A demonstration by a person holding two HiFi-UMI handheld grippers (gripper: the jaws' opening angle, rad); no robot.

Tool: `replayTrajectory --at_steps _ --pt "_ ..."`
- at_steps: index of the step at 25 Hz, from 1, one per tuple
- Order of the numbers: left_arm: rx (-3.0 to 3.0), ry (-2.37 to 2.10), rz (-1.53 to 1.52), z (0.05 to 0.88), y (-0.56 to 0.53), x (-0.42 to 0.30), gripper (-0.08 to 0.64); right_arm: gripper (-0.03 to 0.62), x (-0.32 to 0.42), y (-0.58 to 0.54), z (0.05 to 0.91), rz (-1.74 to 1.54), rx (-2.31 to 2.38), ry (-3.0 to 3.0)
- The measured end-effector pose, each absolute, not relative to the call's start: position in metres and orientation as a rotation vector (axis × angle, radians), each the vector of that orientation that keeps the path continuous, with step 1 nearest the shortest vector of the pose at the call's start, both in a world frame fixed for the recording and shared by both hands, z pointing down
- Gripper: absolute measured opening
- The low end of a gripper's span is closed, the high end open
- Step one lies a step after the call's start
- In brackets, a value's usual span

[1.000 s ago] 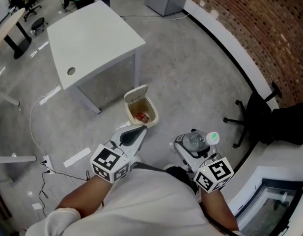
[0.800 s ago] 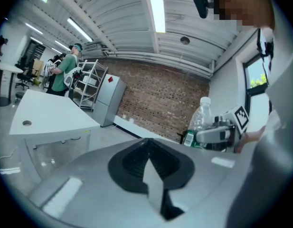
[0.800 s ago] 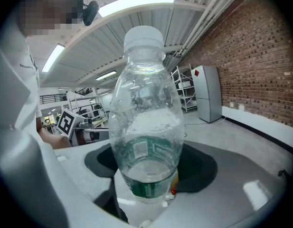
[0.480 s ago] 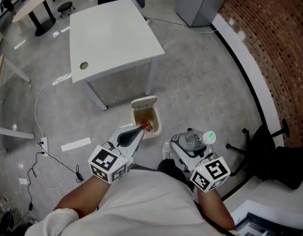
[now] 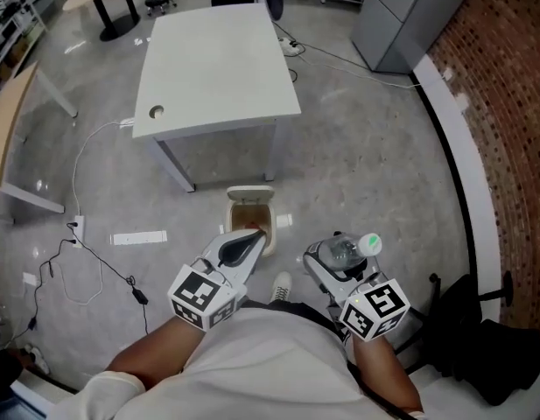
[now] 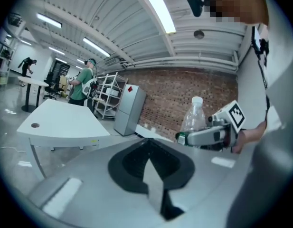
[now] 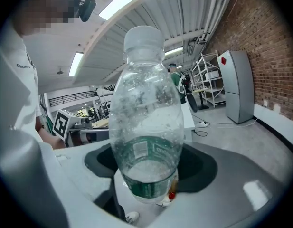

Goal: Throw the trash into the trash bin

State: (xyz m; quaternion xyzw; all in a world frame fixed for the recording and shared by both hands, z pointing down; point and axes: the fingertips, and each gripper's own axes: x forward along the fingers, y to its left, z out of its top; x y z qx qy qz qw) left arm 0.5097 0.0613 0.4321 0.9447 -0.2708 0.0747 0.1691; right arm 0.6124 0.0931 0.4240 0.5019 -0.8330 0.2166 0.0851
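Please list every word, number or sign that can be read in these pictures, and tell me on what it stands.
Nothing can be read as words.
Green label on the bottle: print too blurred.
Red sign on the grey cabinet: too small.
Marker cubes: square patterns, no letters.

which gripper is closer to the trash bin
Left. The left gripper tip overlaps the trash bin in the head view; the right gripper, gripping the bottle, is off to the bin's right.
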Motion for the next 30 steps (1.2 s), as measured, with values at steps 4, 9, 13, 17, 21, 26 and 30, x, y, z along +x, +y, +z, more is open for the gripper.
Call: replayTrajectory --at_steps 4,9,13,17,21,26,30 --pt "2.648 -0.898 0.236 0.439 0.057 0.513 0.008 0.325 0.630 0.086 0.443 0.732 1.415 -2.505" --pt "2.541 -1.048 0.300 0.463 0.054 0.489 0.008 0.325 0.627 0.072 0.474 0.789 1.287 -2.512" --pt "2.443 -1.102 0.386 0.492 0.058 0.470 0.008 0.325 0.608 0.062 0.517 0.875 1.164 -2.467" --pt "2.397 -1.068 0.451 0.527 0.057 0.461 0.008 0.326 0.585 0.052 0.566 0.984 1.102 -2.389" --pt "2.336 -1.015 0.532 0.577 0.049 0.444 0.008 0.325 0.559 0.043 0.616 1.090 1.078 -2.287" --pt "2.260 -0.990 0.597 0.633 0.032 0.425 0.008 0.325 0.541 0.036 0.691 1.224 1.077 -2.148" --pt "2.196 -0.998 0.596 0.669 0.021 0.412 0.008 0.325 0.532 0.038 0.751 1.372 1.060 -2.038"
